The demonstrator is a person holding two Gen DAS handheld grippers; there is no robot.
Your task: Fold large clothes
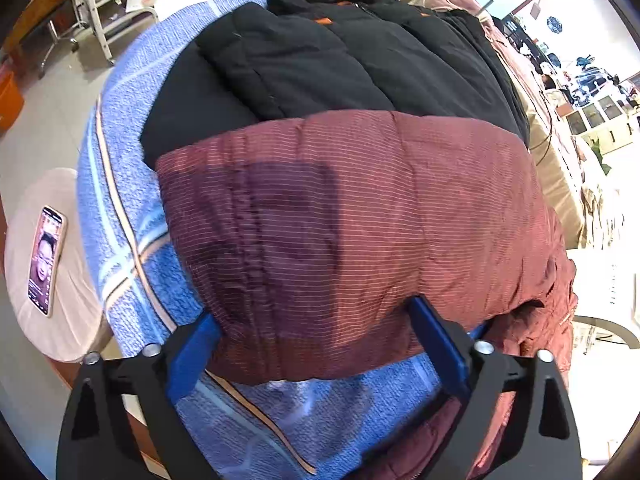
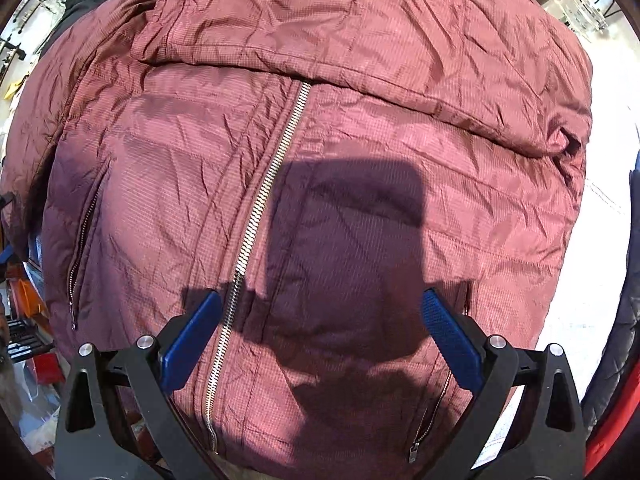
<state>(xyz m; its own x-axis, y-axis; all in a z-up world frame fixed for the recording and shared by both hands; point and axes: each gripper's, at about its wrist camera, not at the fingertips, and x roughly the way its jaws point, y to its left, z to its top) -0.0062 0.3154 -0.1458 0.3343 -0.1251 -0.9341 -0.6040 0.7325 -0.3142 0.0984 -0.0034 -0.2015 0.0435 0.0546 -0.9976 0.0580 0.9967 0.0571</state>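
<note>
two spread grippers, left and right, over maroon jacket

No legible text, label, brand, number or sign found in either view. Phone screen beside the blue blanket displays a face with small interface marks, too small to read. Orange tab on the black jacket carries no readable lettering.
</note>
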